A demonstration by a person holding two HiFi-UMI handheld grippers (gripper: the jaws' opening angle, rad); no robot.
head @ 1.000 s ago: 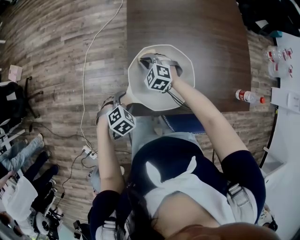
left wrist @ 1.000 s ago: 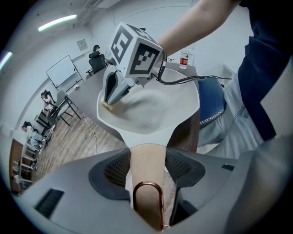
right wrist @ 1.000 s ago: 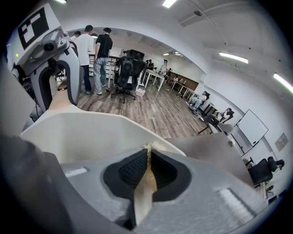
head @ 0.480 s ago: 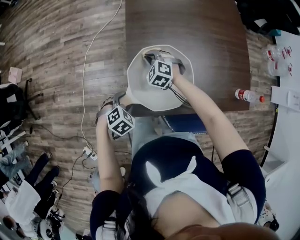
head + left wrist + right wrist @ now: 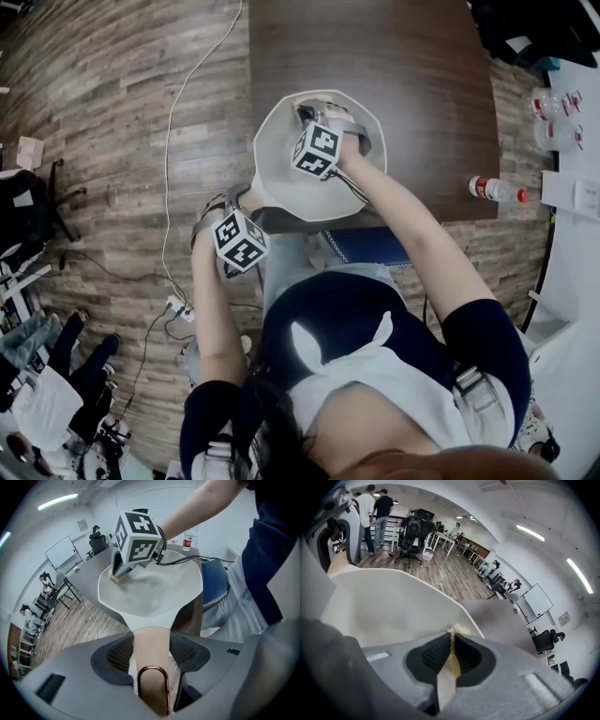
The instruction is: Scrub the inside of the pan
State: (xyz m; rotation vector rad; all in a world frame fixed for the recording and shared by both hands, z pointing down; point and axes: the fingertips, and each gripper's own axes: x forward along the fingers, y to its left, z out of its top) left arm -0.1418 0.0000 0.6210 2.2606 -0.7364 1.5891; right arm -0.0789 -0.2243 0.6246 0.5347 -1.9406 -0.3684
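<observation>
A white pan [image 5: 281,178] sits at the near edge of the brown table [image 5: 375,47]. Its pale wooden handle [image 5: 150,648], with a copper loop at the end, sticks out over the edge. My left gripper [image 5: 151,644] is shut on that handle, below and left of the pan in the head view [image 5: 236,204]. My right gripper [image 5: 307,114] reaches into the pan's far side, shut on a thin yellowish scrub pad [image 5: 453,632]. The pad's frayed edge rests against the pan's inner wall [image 5: 393,606]. In the left gripper view the pad [image 5: 114,577] shows under the right gripper's tip.
A bottle with a red label [image 5: 492,192] lies at the table's right edge. A blue chair seat [image 5: 370,246] is under the table's near edge. A cable [image 5: 169,141] runs over the wood floor at left. A white counter [image 5: 572,141] with bottles stands at right.
My right gripper has slid a little to the right along the pan's far side with the pad and tilted. The left gripper and the pan have stayed put.
</observation>
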